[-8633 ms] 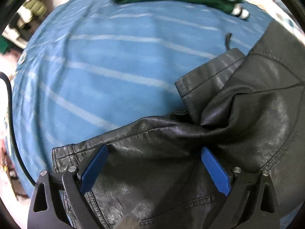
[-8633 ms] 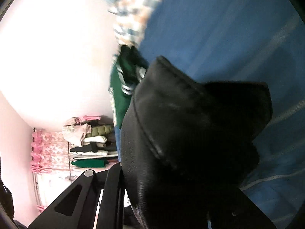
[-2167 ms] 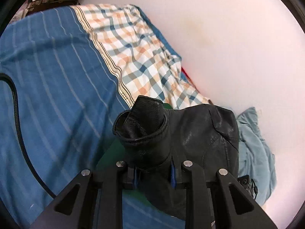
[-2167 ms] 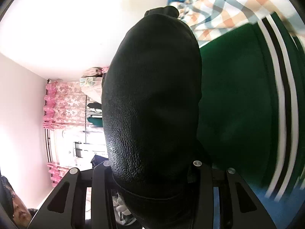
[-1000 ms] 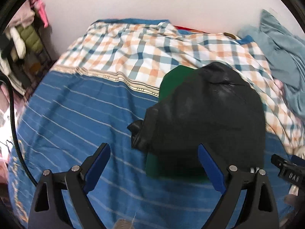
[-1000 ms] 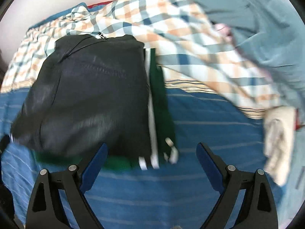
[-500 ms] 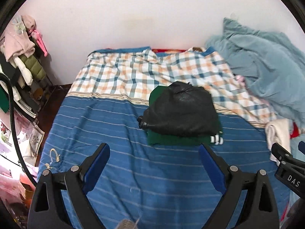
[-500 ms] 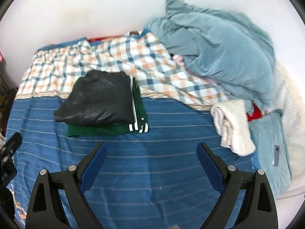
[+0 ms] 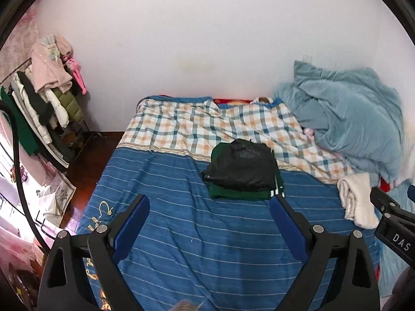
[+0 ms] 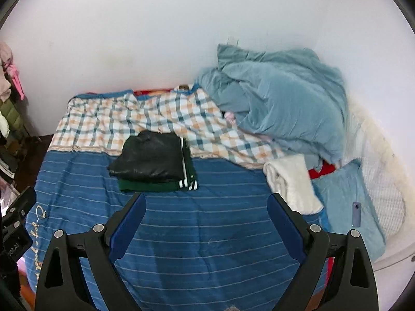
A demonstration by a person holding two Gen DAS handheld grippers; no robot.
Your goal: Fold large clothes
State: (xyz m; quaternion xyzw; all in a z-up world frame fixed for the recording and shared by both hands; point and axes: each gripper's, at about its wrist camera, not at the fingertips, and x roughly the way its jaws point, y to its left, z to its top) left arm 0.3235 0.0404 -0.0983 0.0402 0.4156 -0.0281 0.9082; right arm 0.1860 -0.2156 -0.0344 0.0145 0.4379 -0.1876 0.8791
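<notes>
A folded black leather jacket [image 9: 241, 167] lies on top of a folded green garment with white stripes [image 9: 238, 194] in the middle of the blue striped bed [image 9: 181, 233]. The same stack shows in the right wrist view, with the jacket [image 10: 150, 156] on the green garment [image 10: 155, 185]. My left gripper [image 9: 208, 204] is open and empty, held well back above the near part of the bed. My right gripper [image 10: 206, 202] is open and empty too, also far from the stack. The right gripper's body [image 9: 391, 223] shows at the right edge of the left wrist view.
A checked sheet [image 9: 207, 127] covers the bed's far end. A rumpled blue-grey duvet [image 10: 280, 98] lies at the far right, with a rolled white towel [image 10: 290, 181] and a light blue pillow [image 10: 345, 207] beside it. A loaded clothes rack [image 9: 44, 103] stands left of the bed.
Both grippers let go of the black jacket, which now rests on the green garment. Both have pulled far back and up from the stack, so the whole bed is in view.
</notes>
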